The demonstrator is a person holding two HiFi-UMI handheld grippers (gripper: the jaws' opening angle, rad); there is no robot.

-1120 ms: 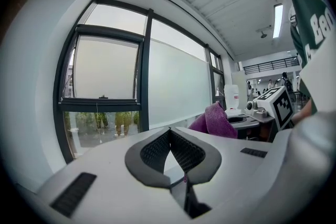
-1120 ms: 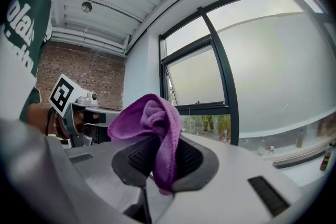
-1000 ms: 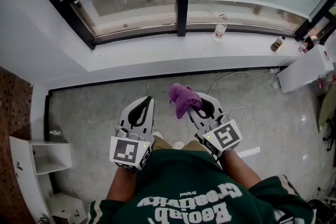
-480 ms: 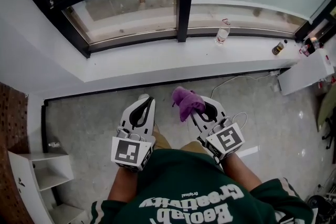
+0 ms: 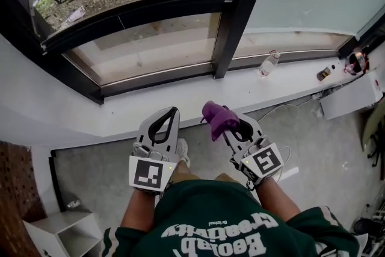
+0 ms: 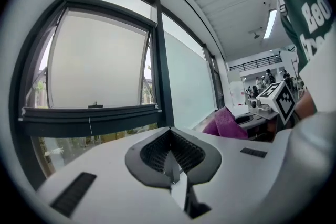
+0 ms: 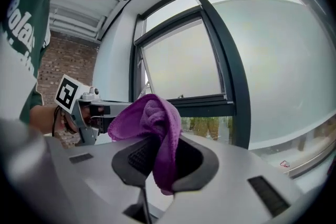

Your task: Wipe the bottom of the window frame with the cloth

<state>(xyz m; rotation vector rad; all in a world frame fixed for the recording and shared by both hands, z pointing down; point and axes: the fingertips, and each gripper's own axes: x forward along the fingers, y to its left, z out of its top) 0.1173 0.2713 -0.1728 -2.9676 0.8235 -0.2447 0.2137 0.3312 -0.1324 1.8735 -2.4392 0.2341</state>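
A purple cloth (image 5: pixel 216 117) is bunched between the jaws of my right gripper (image 5: pixel 227 121), which is shut on it. In the right gripper view the cloth (image 7: pixel 153 124) hangs over the closed jaws of that gripper (image 7: pixel 157 168). My left gripper (image 5: pixel 169 112) is shut with nothing in it and is held level beside the right one; its jaws (image 6: pixel 170 161) meet tip to tip. Both grippers hover over the near edge of the white sill (image 5: pixel 120 116). The dark bottom window frame (image 5: pixel 157 77) runs beyond the sill, apart from both grippers.
A clear plastic bottle (image 5: pixel 268 64) stands on the sill at the right, with a small dark bottle (image 5: pixel 324 73) farther right. A thick black upright mullion (image 5: pixel 238 2) divides the panes. A white cabinet (image 5: pixel 352 95) stands at the right and a white shelf (image 5: pixel 60 230) at the lower left.
The person has stepped closer to the window, so the sill and frame now lie just ahead of both grippers. The cloth stays held in the right gripper.
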